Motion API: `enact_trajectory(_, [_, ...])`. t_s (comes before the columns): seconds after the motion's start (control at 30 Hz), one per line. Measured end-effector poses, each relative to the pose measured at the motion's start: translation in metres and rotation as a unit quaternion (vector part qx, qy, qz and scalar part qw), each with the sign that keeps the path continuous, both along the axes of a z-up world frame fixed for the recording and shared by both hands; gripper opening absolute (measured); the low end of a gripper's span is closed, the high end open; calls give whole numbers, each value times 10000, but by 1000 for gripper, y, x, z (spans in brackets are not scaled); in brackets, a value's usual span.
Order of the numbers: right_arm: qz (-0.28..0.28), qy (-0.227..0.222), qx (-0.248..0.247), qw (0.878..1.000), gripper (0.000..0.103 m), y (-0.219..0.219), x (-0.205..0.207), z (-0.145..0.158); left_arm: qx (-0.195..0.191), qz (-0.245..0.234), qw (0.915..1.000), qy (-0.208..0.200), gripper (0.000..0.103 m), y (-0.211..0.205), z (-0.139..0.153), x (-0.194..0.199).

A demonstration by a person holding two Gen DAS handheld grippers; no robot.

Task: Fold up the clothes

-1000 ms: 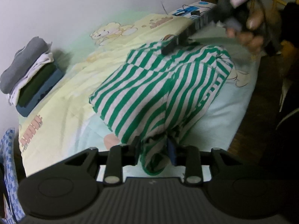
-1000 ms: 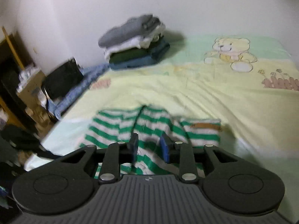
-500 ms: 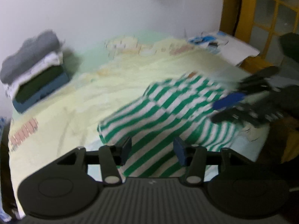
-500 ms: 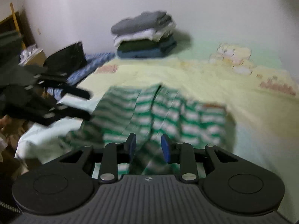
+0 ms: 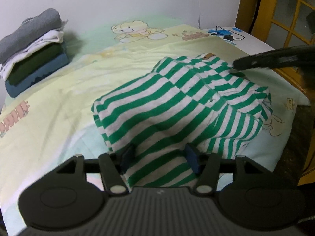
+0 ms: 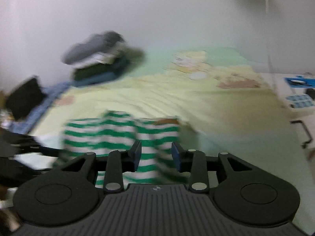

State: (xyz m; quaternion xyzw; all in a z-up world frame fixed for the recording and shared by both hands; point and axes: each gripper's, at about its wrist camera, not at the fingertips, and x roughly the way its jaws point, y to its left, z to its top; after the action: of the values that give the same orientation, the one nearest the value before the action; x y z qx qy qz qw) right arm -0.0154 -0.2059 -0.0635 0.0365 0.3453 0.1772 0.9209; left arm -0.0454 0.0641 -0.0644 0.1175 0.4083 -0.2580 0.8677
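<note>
A green-and-white striped garment lies bunched and partly folded near the front edge of the bed, with a brown label at its far end. My left gripper hovers over its near edge. Its jaws are opening, and the cloth shows between the pads without being pressed. In the blurred right wrist view the same garment lies just ahead of my right gripper. Those jaws are opening too, with striped cloth seen in the gap and no pinch visible. The right gripper's dark fingers reach over the garment's far corner.
A stack of folded clothes sits against the wall at the back left of the bear-print sheet. A white nightstand with a cable and blue items stands beyond the bed. A yellow wooden frame is at right. A black bag sits at left.
The left gripper let go of the garment's hem and its jaws widened; the garment settled onto the bed. The right gripper's jaws widened a little and it swung sideways over the far end.
</note>
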Motion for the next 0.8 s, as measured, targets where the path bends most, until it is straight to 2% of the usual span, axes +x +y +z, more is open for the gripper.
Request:
enact_trajectory(0.1, [30,439,-288,9986,34,6,5,-26,-1,-70,10000,-14,60,1,-1,1])
enact_trajectory(0.17, [-69,320,-297,9990,34,4,-9,-32,-1,-78,10000,-25,60,2,-2,-1])
enact_trajectory(0.3, [-194,389,-119,9990,34,-10,-23,-35,23,-39,10000,-58,62,1,-3,-5])
enact_trajectory(0.37, [-194,427,-160,9988,40,-14,-19,-37,32,39,10000,-39,65,0,-2,-3])
enact_trajectory(0.43, [-203,494,-261,9982,56,-14,-11,-39,38,205,9998,28,72,0,0,0])
enact_trajectory(0.5, [-216,544,-386,9975,67,-14,-4,-41,45,429,9990,122,77,0,2,6])
enact_trajectory(0.57, [-128,578,-337,9977,67,-18,-1,-40,37,748,9968,283,78,-1,8,12])
enact_trajectory(0.63, [-35,542,-299,9981,65,-20,0,-33,118,1003,9944,311,78,-5,13,15])
enact_trajectory(0.73, [65,401,-85,9991,59,-22,2,-22,325,1367,9896,301,86,-14,14,20])
enact_trajectory(0.8, [157,286,53,9995,59,-21,4,-15,397,1578,9861,345,86,-19,12,23])
